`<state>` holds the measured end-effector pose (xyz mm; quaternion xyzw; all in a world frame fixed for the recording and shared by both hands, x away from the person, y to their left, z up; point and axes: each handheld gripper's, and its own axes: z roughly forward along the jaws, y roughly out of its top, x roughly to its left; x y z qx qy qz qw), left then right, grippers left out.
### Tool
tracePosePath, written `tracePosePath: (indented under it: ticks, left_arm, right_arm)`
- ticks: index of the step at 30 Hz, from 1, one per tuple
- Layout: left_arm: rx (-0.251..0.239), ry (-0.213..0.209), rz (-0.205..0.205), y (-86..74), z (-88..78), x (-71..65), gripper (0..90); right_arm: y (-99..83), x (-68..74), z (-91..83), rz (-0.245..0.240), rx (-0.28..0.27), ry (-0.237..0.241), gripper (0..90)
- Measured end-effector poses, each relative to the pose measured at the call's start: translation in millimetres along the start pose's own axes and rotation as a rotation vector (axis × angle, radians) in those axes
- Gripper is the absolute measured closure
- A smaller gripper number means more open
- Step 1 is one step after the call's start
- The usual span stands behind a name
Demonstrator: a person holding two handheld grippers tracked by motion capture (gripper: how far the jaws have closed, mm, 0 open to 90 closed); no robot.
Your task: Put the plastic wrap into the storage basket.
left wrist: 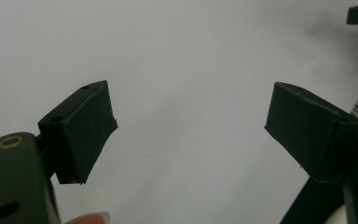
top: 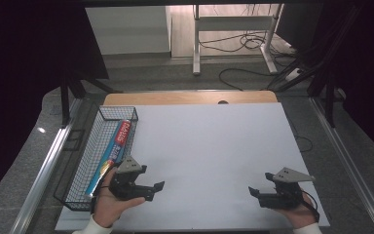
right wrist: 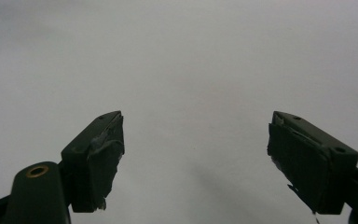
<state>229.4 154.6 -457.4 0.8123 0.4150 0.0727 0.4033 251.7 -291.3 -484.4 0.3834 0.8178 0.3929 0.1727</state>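
Fingers of left gripper (left wrist: 191,126) and right gripper (right wrist: 196,158) spread wide, holding nothing.

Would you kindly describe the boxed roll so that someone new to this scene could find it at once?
Start at the white table top and go to its left edge, where a black wire basket stands. The long narrow box lies lengthwise inside it, just beyond the left gripper. It is the only thing in the basket, coloured red, blue and yellow.

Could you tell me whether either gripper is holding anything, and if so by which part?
Nothing is held. The left gripper and the right gripper both stand open over the white table. The foil box lies in the wire basket.
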Motion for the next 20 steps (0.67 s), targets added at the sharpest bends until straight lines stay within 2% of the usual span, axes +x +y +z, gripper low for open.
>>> tracePosePath:
  ticks: [7,20]
  left_arm:
    - [0.035,-0.012,-0.005,-6.4,14.9,-3.6,15.3]
    - [0.048,-0.009,-0.001,-6.9,19.4,-2.1,15.5]
  right_arm:
    - [-0.2,5.1,2.1,-0.012,0.005,0.01,19.4]
    - [-1.6,2.1,1.8,-0.016,-0.008,0.001,19.4]
